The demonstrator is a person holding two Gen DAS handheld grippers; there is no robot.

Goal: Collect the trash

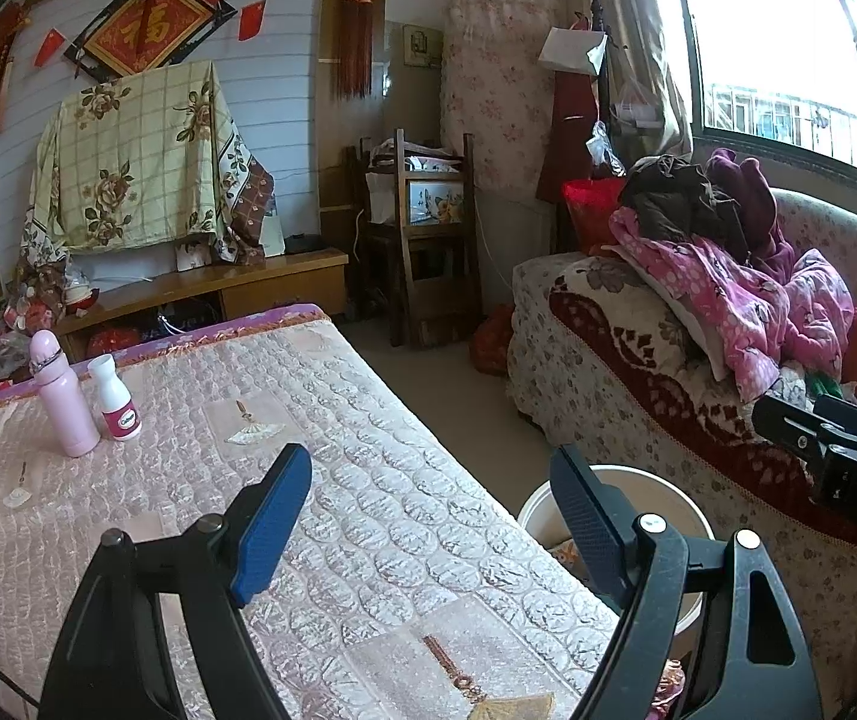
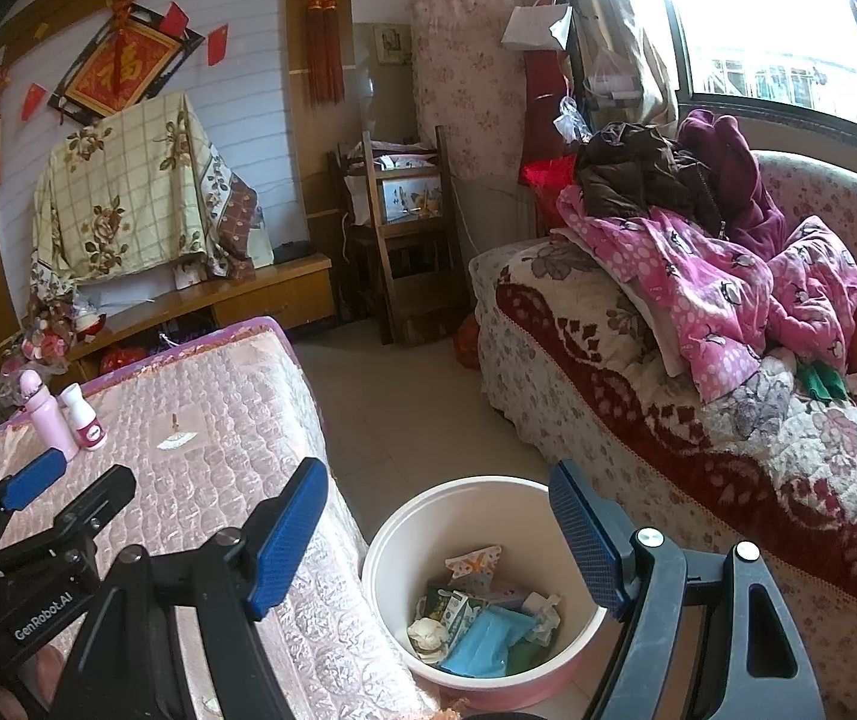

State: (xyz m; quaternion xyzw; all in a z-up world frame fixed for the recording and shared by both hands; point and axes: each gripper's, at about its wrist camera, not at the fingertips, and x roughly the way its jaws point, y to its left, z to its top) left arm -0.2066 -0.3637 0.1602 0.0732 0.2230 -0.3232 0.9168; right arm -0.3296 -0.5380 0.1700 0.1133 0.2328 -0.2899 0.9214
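Both grippers hang w/ fingers spread and nothing between them: left gripper (image 1: 428,516) over the near part of the table (image 1: 368,480), right gripper (image 2: 440,534) over the gap btw table edge and the bin (image 2: 404,534). The trash (image 2: 476,618) sits in the bottom of that bin on the floor, just beside the table and in front of the sofa (image 2: 728,456): a blue mask-like piece, a green carton, crumpled paper, a printed wrapper. The tabletop in view carries no loose scraps; only a pink bottle (image 1: 62,402) and a white bottle (image 1: 116,399) stand upright at the far left, close together. Judgement: collecting looks about done, or the next step is a check for leftovers. To do it well: scan the table's near edge and the floor round the bin first, since both cameras hide the closest strip behind their own fingers. The two bottles don't look like trash, so I'd leave them unless one proves empty; can't tell from here. If one must go, take the white one w/ the left gripper, as it's nearer that side, coming in from the right so the pink one isn't knocked over. Carry low over the cloth, let go only once well inside the bin rim, and keep the right gripper clear of the drop path.
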